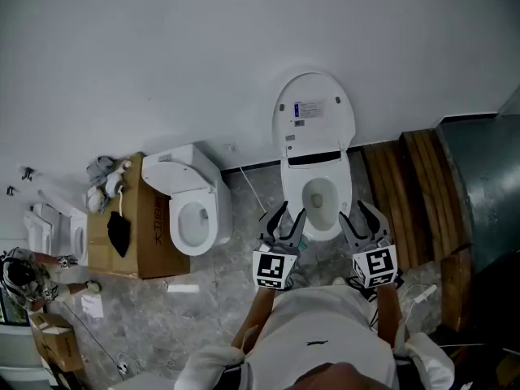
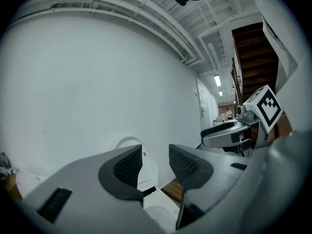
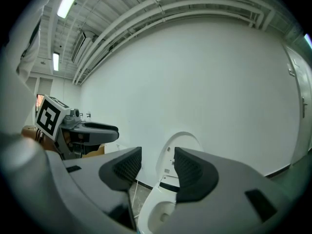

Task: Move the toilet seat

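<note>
One label (image 1: 309, 109) on raised toilet lid (image 1: 335, 130); print unreadable.

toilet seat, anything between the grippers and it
Nothing visible does. The toilet seat stands raised against the wall. The left gripper and right gripper flank the front of the bowl, with only the open bowl between.
</note>
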{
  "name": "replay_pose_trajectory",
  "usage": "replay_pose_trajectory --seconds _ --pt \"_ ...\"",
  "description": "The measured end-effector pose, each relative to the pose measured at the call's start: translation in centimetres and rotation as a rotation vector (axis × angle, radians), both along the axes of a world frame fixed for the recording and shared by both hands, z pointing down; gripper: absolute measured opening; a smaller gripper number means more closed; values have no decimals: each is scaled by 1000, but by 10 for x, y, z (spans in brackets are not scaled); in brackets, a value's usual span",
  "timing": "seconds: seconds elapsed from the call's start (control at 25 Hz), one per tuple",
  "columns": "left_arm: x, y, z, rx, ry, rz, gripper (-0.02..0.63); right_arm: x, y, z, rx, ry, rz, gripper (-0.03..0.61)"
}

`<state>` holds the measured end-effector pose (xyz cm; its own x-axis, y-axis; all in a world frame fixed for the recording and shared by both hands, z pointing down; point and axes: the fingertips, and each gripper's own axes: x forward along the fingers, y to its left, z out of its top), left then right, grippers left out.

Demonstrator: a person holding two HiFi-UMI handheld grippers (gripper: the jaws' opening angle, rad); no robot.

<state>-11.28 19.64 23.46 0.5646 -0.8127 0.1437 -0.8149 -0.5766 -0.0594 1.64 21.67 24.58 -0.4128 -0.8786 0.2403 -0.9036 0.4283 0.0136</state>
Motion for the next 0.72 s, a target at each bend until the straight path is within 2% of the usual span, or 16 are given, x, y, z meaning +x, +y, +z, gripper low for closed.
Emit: replay_pose_trajectory --seconds 0.4,0.72 --pt "-49 -55 13 -14 30 95 178 -49 -40 0 13 35 114 224" --pt "-44 -89 35 -44 33 114 178 -44 -66 16 -8 48 145 224"
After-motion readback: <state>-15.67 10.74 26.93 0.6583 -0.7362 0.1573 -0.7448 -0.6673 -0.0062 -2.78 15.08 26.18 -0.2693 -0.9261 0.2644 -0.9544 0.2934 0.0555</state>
